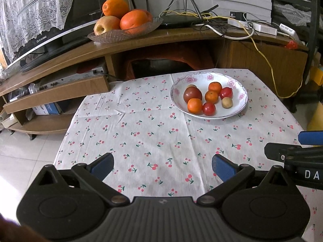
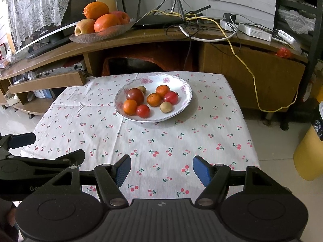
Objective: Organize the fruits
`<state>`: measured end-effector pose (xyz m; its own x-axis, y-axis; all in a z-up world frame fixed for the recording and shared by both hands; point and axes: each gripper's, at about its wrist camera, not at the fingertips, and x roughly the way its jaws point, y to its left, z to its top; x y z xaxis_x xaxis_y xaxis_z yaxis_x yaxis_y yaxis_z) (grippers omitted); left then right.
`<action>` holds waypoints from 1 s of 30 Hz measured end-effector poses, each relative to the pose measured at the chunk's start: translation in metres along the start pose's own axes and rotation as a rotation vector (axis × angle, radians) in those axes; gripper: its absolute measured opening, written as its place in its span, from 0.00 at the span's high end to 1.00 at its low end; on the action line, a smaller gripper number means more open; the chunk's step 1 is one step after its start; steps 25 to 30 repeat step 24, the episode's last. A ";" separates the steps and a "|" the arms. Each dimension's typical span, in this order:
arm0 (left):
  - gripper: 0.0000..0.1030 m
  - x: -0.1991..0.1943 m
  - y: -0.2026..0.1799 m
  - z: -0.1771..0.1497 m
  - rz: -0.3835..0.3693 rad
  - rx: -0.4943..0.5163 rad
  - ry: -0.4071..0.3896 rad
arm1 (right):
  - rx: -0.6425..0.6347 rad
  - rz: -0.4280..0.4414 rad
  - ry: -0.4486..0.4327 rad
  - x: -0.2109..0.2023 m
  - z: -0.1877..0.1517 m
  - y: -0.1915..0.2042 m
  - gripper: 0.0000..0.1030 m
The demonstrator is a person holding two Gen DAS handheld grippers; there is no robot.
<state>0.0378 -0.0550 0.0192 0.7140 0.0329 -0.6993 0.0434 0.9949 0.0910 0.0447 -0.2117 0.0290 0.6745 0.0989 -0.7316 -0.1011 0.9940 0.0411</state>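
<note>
I see both tools released, the left tool (image 1: 162, 166) and the right tool (image 2: 161, 170), hovering over the surface (image 2: 141, 141); the fruits lie in the plate (image 2: 184, 97).

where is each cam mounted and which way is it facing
Left wrist: sits on the left claw, angled down over the cherry-print tablecloth toward the white bowl of fruit; its own open fingers show, with the right claw at the right edge.
Right wrist: sits on the right claw, same downward angle; its open fingers show, left claw at the left edge.
Shared: bowl, tablecloth, glass fruit dish on the wooden stand.
</note>
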 end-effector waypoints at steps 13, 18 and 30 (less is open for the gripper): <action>0.00 -0.001 -0.001 -0.002 0.006 0.007 -0.009 | 0.007 0.001 0.007 0.000 -0.002 0.000 0.34; 0.00 0.000 0.000 -0.002 0.008 0.009 -0.007 | 0.007 0.000 0.010 0.001 -0.002 0.000 0.34; 0.00 0.000 0.000 -0.003 0.008 0.005 -0.002 | 0.008 0.000 0.011 0.001 -0.002 0.000 0.34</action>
